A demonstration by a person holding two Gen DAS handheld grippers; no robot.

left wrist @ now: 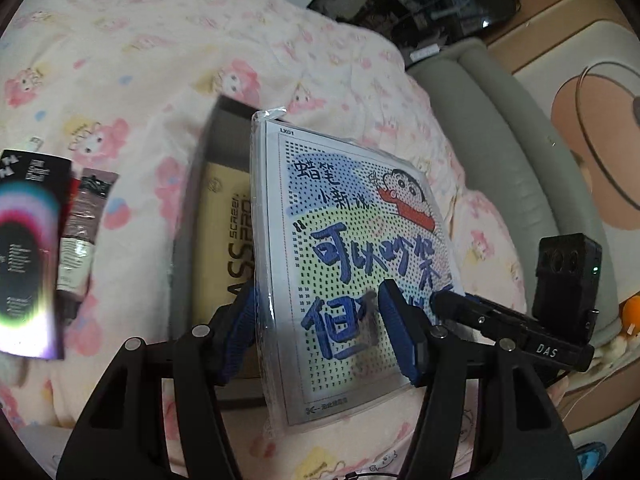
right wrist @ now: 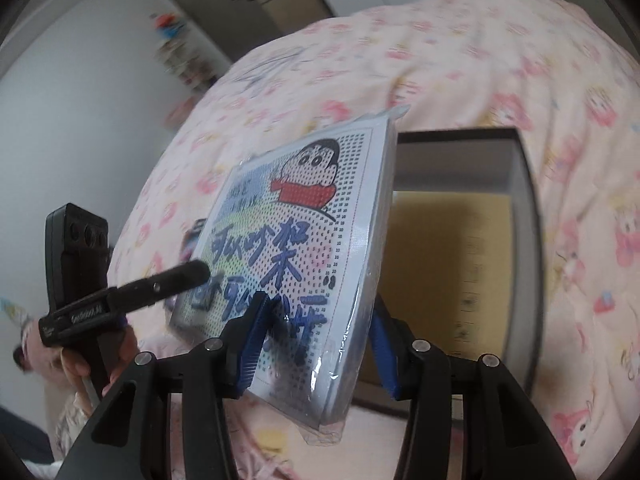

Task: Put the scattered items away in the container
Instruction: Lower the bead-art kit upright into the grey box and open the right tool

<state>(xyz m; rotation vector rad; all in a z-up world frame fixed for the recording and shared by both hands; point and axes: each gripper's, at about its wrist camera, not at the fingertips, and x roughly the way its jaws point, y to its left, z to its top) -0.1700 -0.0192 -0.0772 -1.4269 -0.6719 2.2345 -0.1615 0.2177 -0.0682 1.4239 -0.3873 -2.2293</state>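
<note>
- Blue-padded left gripper (left wrist: 320, 320) and right gripper (right wrist: 316, 340), both clamped on one wrapped cartoon packet (left wrist: 352, 220), aloft by the open box (right wrist: 452, 240).
- Slick wrap: liable to slide free if either pinch eases.
- Uneven pull between hands: could twist or crease it.
- Tilted entry: may snag on the box's wall.

left gripper (left wrist: 326, 334) jaws gripping cartoon packet (left wrist: 352, 256), open box (left wrist: 224, 216)

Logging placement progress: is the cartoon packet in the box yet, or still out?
Out. The cartoon packet is held above the open box, clamped by the left hand-held gripper and the right hand-held gripper.
</note>
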